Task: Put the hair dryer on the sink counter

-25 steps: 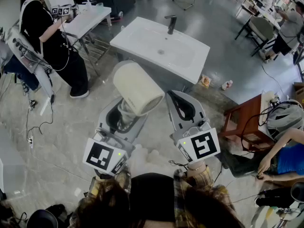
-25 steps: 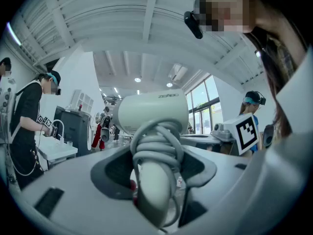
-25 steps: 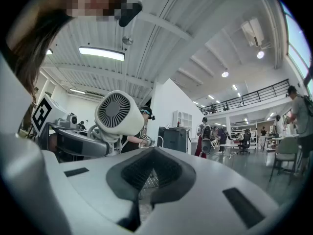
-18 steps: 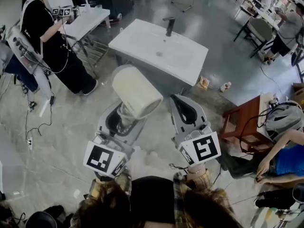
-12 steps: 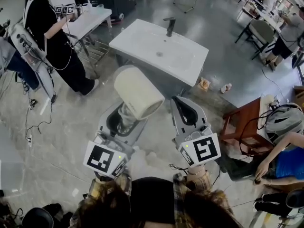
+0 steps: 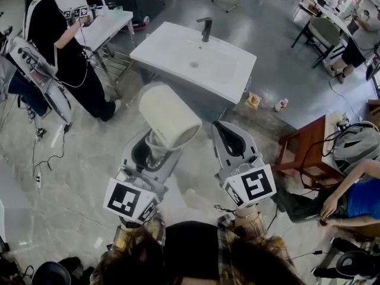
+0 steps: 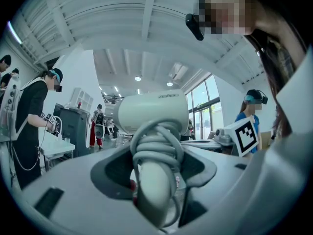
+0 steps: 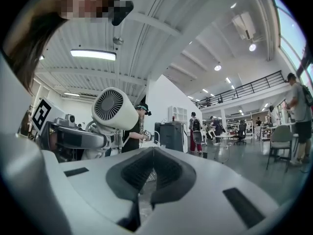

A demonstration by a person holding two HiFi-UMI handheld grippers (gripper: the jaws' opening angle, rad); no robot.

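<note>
The cream hair dryer (image 6: 168, 116) stands with its barrel up in my left gripper (image 6: 151, 150), which is shut on its cord-wrapped handle (image 7: 154, 180). In the left gripper view the barrel (image 7: 152, 112) fills the middle above the jaws. My right gripper (image 6: 221, 130) hangs beside it on the right, shut and empty, its jaws meeting at the tips (image 8: 152, 153). From there the dryer's rear grille (image 8: 108, 107) shows to the left. The white sink counter (image 6: 228, 79) with a dark faucet (image 6: 205, 28) stands ahead of both grippers, beyond a strip of floor.
A person in black (image 6: 59, 46) stands at a white table (image 6: 104, 25) to the left. A wooden stool (image 6: 303, 153) and a seated person (image 6: 356, 195) are at the right. Small items (image 6: 254, 101) lie on the floor beside the sink.
Both grippers have drifted slightly forward and down together, the dryer still held. The person in black has shifted at the left table.
</note>
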